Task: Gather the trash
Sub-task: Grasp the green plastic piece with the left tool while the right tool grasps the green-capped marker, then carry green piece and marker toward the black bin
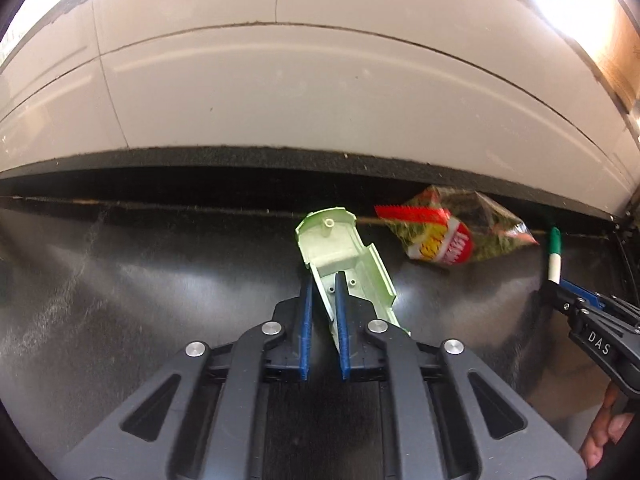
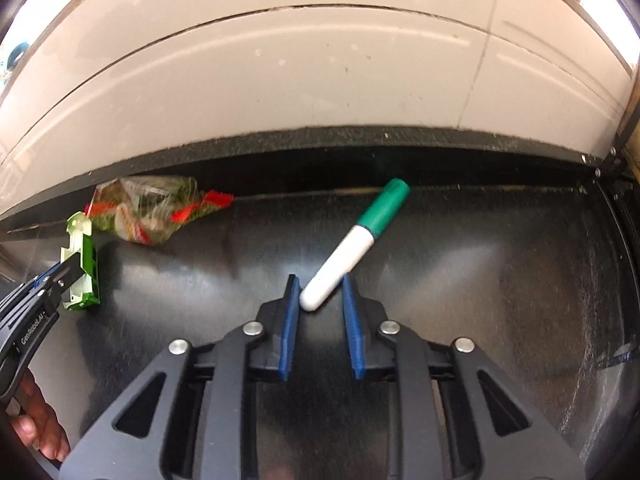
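Note:
A light green plastic shell (image 1: 344,256) lies on the black table; one side wall sits between the blue pads of my left gripper (image 1: 324,280), which is nearly closed around it. It also shows in the right wrist view (image 2: 82,264). A white marker with a green cap (image 2: 352,244) lies with its white end between the open jaws of my right gripper (image 2: 318,286), not clamped. The marker also shows in the left wrist view (image 1: 554,254). A crumpled snack wrapper (image 1: 448,232), red, yellow and green, lies at the table's far edge, also in the right wrist view (image 2: 152,208).
The black table (image 2: 500,280) ends at a raised black rim (image 2: 360,140); beyond it is a pale tiled floor (image 1: 320,80). A black frame stands at the right edge (image 2: 624,208). The other gripper shows at each view's side.

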Tool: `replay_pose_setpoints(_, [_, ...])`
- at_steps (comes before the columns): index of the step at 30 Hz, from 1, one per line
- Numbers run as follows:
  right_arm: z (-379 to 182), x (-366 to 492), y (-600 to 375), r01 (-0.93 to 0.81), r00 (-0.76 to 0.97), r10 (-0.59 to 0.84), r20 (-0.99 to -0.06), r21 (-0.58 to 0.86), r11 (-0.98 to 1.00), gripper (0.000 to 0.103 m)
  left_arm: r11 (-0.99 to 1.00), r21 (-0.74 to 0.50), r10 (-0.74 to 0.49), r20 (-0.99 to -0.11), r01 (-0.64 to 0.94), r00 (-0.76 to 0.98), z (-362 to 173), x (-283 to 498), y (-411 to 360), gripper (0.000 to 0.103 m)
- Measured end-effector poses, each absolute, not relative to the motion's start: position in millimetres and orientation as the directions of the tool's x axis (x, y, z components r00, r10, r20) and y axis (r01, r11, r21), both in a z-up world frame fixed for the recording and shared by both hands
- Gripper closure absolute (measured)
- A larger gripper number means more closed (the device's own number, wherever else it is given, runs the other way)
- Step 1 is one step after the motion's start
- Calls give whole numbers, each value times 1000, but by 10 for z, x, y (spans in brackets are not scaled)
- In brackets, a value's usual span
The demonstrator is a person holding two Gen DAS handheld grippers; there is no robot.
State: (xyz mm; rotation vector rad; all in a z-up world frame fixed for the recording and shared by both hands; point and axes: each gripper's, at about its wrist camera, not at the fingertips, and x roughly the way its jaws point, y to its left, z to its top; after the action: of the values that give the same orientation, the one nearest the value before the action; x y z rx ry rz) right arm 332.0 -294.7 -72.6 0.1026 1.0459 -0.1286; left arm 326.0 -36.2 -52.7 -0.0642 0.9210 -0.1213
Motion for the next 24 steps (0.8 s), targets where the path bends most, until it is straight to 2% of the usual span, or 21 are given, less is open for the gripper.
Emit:
replay_pose_setpoints(4, [-581,3002,-2855,115,517,-44,-855,19,993,91,992,-91,-127,-794,90,594,-430,3015,-292,96])
replay_pose_setpoints(10, [-366,2539,-2595,52,542,-16,-840,15,999,91,992,-35,-102,-777,119,621,-228,2364,-219,96])
replay_pose_setpoints(20, [-89,1489,-2019,-113,564,126,-816,75,991,91,992,-20,-98,-762,128,640,34,1284,38,96])
replay_pose_setpoints(24, [25,1101,-1664,-186,573,188,-798,97,978,91,995,18,-51,-738,95,673,118,855,209,96])
